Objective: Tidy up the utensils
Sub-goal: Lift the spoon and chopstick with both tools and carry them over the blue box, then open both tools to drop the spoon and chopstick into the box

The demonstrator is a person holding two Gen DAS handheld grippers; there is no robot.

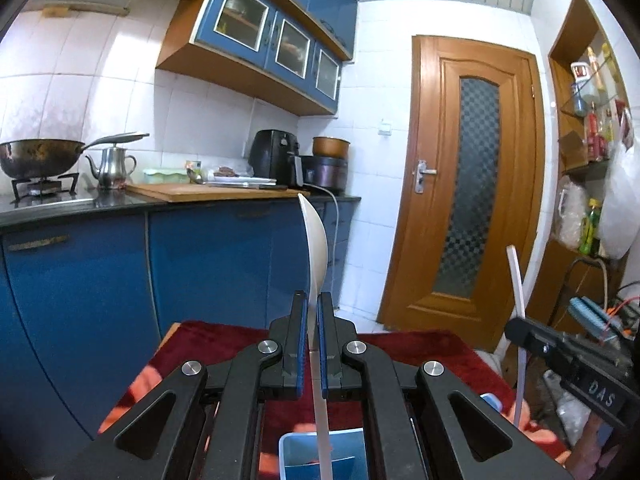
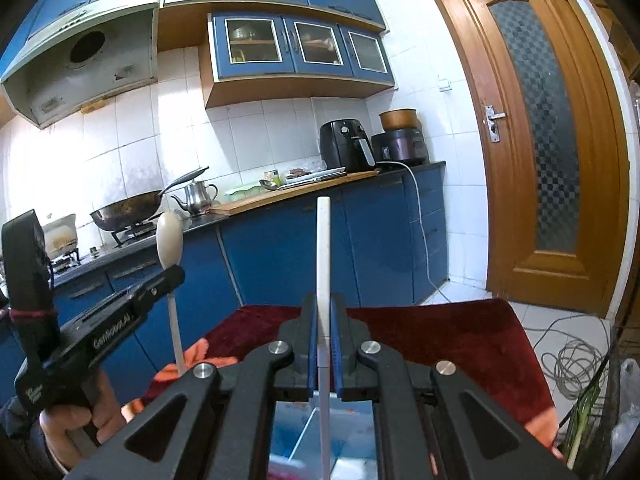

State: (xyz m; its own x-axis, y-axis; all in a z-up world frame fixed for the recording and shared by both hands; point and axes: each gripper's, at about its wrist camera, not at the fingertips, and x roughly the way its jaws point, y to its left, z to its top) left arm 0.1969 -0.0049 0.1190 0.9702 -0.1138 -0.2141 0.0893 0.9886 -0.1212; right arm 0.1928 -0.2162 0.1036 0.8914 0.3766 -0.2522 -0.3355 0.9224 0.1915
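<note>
Across the far wall of both wrist views I see the blue kitchen cabinets [image 2: 304, 240] running under a dark counter [image 2: 424, 166], with a brown wooden door [image 1: 460, 184] to their right. Below my grippers lies a table draped in a dark red cloth [image 2: 460, 332]. On the counter sit a long wooden cutting board [image 1: 208, 192], a black air fryer [image 2: 346, 144], a wok [image 1: 38, 156] on the burner and a steel teapot [image 1: 112, 166] beside it.

Nearer to me, a light blue container [image 1: 296, 452] sits on the cloth right under both tools, seen between the gripper arms in each view.

My left gripper [image 1: 314, 308] is pressed together on a spoon [image 1: 316, 240], pinching it at the neck just below the bowl. The spoon stands nearly upright, bowl on top, and its handle runs down toward the blue container. From the right wrist view I can see the bare hand [image 2: 76, 424] that carries this tool.

My right gripper [image 2: 324, 312] is likewise clamped tight on a white stick-like utensil [image 2: 323, 248], possibly a chopstick; I cannot tell for certain. It stands upright too, its upper end well above the pads and its lower end reaching down over the container. Both utensils are lifted clear of the cloth.
</note>
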